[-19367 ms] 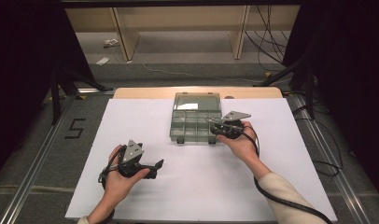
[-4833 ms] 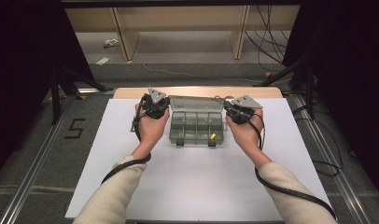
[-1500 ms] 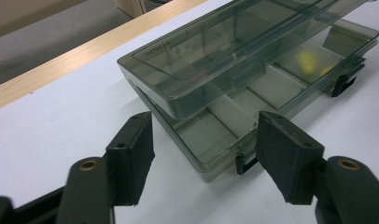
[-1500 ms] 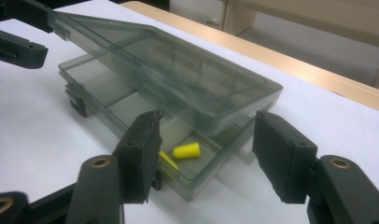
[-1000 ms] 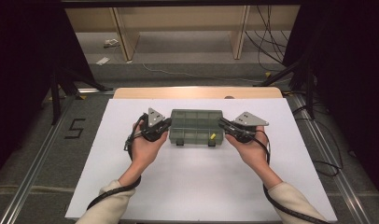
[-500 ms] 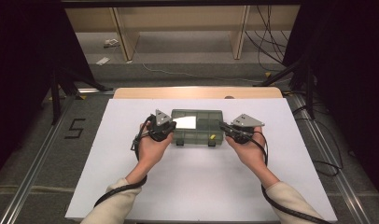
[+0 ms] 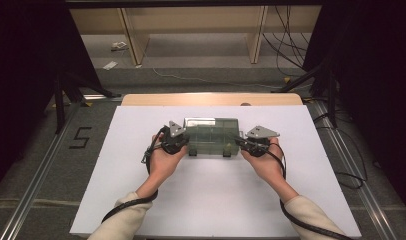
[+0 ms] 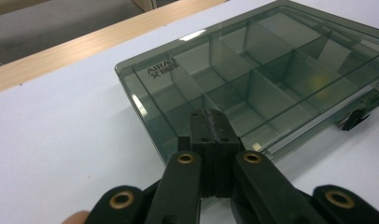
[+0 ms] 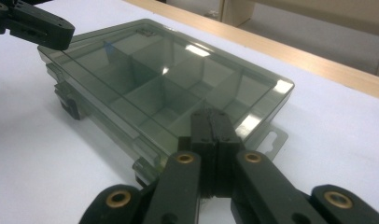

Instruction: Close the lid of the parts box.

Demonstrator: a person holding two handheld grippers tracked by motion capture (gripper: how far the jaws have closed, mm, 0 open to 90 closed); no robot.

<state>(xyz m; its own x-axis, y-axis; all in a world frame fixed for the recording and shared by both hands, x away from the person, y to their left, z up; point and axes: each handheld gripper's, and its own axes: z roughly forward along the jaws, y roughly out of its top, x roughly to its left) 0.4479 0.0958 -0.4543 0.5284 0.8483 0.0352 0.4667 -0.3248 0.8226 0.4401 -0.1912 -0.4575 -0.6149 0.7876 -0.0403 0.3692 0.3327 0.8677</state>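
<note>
In the high view, the compartment box lies on the white worktop, in the middle and toward the far edge, with its smoky lid down. My left hand-held gripper is at the left end of the box and my right hand-held gripper is at the right end, so the box is between them.

In the left gripper view, the jaws of my left hand-held gripper are pressed together with nothing between them. Their tips are over the near corner of the box, and I cannot tell if they touch the lid.

In the right gripper view, my right hand-held gripper is also closed and empty, its tips over the near edge of the box. The left hand-held gripper is at the far end of the box.
</note>
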